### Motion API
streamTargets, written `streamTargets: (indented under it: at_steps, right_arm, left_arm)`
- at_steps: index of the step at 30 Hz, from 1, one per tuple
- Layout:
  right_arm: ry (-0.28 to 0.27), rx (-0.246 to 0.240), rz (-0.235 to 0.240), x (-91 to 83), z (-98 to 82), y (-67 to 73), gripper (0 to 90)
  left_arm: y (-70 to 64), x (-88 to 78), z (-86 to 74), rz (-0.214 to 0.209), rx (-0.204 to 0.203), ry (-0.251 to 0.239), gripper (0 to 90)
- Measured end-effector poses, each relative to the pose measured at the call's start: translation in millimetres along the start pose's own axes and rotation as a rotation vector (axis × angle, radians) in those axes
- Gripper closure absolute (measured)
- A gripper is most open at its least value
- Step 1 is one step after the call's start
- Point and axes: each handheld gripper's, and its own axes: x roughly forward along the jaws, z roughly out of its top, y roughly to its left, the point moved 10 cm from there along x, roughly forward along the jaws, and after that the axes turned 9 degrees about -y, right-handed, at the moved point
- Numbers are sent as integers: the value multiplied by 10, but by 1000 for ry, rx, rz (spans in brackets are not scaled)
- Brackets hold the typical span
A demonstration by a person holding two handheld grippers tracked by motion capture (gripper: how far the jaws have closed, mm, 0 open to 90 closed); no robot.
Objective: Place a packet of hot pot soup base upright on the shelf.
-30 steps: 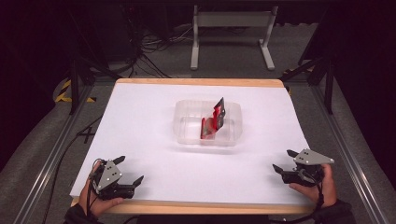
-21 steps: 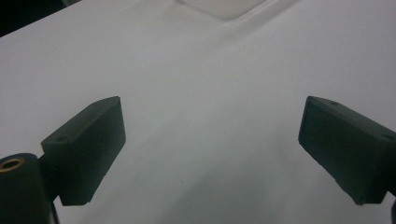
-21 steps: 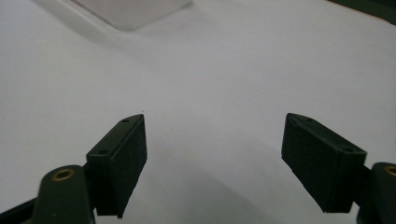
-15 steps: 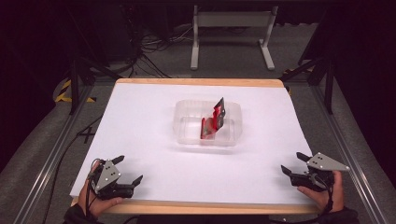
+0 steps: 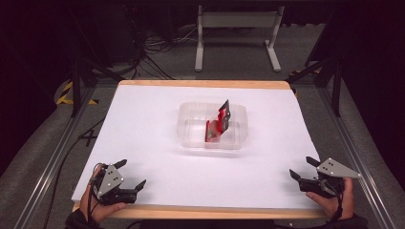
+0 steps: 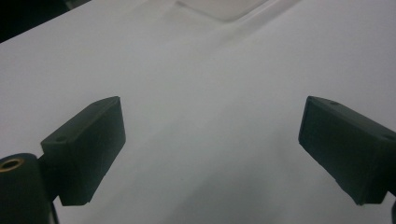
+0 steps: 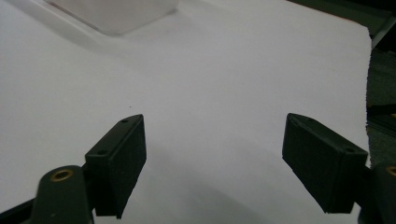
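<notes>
The clear plastic tub sits mid-bench, well ahead of both claws and between their lines of reach. A red and black packet stands tilted inside it, leaning toward the tub's right wall. The left claw rests at the near left corner of the white-covered bench, jaws spread wide with nothing between them. The right claw sits at the near right corner, also gaping wide and empty, pointing inward toward the left. In each gripper view, a corner of the tub shows far beyond the parted jaws.
</notes>
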Motion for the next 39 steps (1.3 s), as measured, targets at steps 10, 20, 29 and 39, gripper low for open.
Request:
streamTargets:
  at_steps: [10, 20, 29, 39]
  right_arm:
    - [12, -8, -6, 15, -17, -2, 227]
    - [13, -9, -11, 20, -14, -4, 227]
    - [17, -2, -10, 26, -25, -10, 227]
    - [18, 5, -12, 31, -38, -24, 227]
  left_arm:
    - [-4, 12, -8, 0, 8, 10, 79]
    - [-1, 10, -13, -1, 11, 12, 79]
    - [-1, 15, -13, -1, 6, 12, 79]
    - [9, 28, -13, -2, 4, 12, 79]
